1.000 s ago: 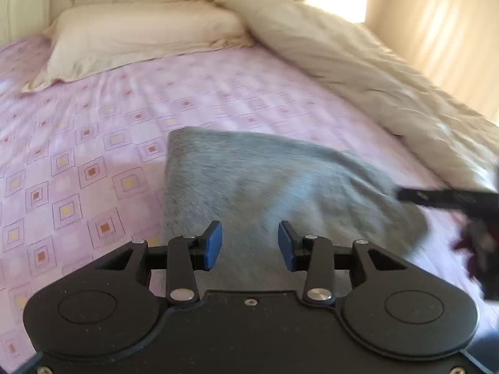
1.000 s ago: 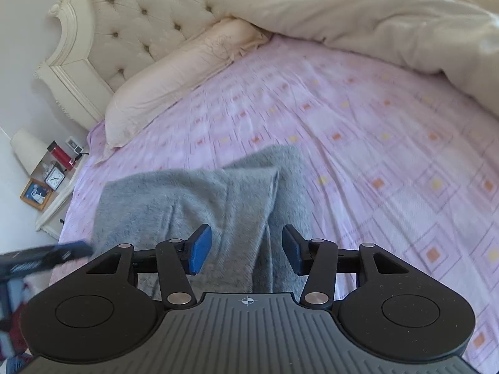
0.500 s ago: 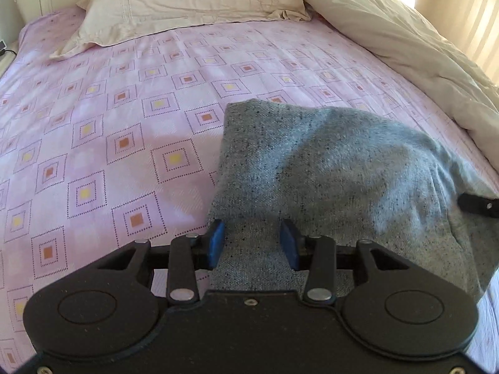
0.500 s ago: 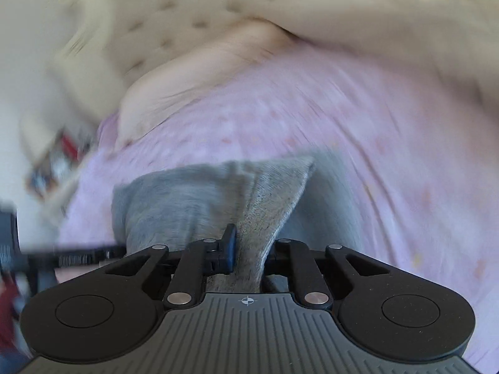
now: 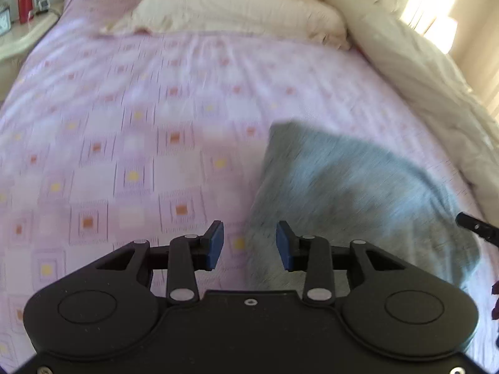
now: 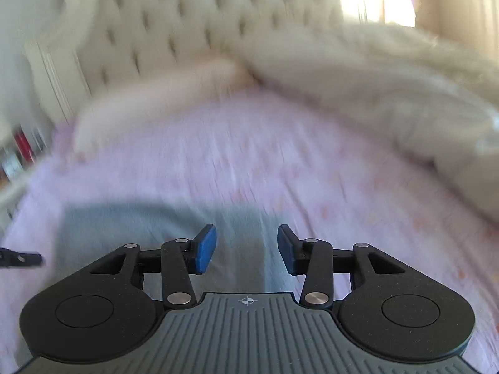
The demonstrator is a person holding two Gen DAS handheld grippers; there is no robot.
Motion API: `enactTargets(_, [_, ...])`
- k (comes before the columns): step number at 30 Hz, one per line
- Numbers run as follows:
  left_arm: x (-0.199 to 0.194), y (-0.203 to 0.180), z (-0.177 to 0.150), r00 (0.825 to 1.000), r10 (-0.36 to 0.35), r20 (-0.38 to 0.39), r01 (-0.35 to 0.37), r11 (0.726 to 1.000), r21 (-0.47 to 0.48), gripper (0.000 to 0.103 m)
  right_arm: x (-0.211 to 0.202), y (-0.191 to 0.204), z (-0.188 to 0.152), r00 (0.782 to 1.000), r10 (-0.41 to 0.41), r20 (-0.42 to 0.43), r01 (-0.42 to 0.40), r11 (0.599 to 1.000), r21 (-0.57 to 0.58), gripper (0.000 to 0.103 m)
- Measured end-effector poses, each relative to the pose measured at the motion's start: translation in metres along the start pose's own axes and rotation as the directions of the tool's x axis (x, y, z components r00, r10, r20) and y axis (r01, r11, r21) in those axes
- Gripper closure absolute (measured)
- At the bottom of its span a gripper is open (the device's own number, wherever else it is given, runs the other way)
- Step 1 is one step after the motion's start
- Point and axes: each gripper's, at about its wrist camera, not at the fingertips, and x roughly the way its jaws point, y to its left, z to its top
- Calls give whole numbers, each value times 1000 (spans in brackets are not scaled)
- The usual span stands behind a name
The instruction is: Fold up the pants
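Note:
The grey pants (image 5: pixel 358 187) lie folded on the pink patterned bed sheet (image 5: pixel 140 124), to the lower right in the blurred left wrist view. My left gripper (image 5: pixel 249 243) hovers over their left edge; its jaws are closing, and nothing is pinched between the blue pads. In the right wrist view the pants (image 6: pixel 140 227) lie flat below my right gripper (image 6: pixel 246 247), whose jaws are opening with no cloth between them. The tip of each gripper shows at the edge of the other's view.
A cream pillow (image 5: pixel 237 9) and a tufted headboard (image 6: pixel 202 25) stand at the head of the bed. A bunched cream duvet (image 5: pixel 421 78) runs along the right side. A nightstand with a red bottle (image 5: pixel 25 0) is at the far left.
The right gripper was shut on a raised fold of the pants half a second ago; it has let go and lifted. The left gripper has slid left towards the pants' edge.

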Motion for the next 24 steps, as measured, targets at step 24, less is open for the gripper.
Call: enactTargets(24, [31,-25,48,997,27,-77,-30,999,-34,54,17,48,-12,996,16,-91,-21,998,-58,59])
